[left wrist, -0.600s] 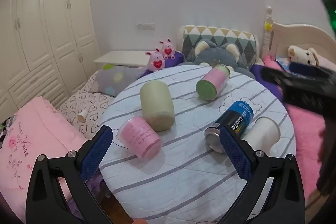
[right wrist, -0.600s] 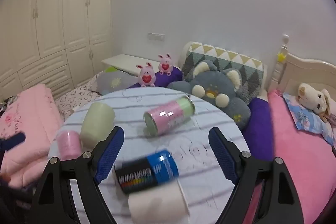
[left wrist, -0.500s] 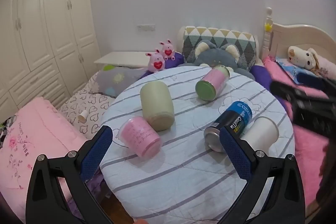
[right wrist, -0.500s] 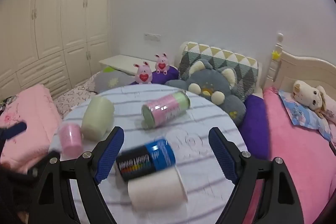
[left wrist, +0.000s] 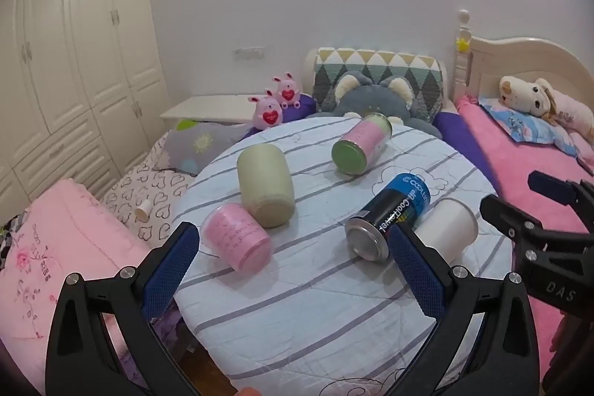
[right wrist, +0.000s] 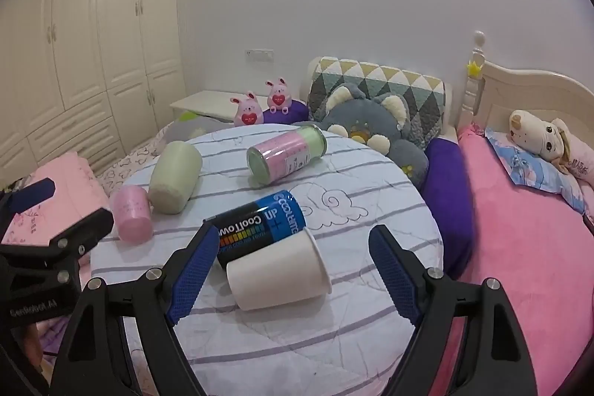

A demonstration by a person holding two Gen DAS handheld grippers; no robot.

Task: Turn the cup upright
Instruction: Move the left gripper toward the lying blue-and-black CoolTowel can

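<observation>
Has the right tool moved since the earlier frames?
Yes. In the left wrist view the right tool has dropped lower against the pink bed; in its own view the white paper cup now lies between its open fingers.

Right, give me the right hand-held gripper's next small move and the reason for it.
Probably ease the right hand-held gripper forward and down around the white paper cup. The cup lies on its side on the striped table, touching the blue and black can, and the open jaws already frame it without touching it.
</observation>
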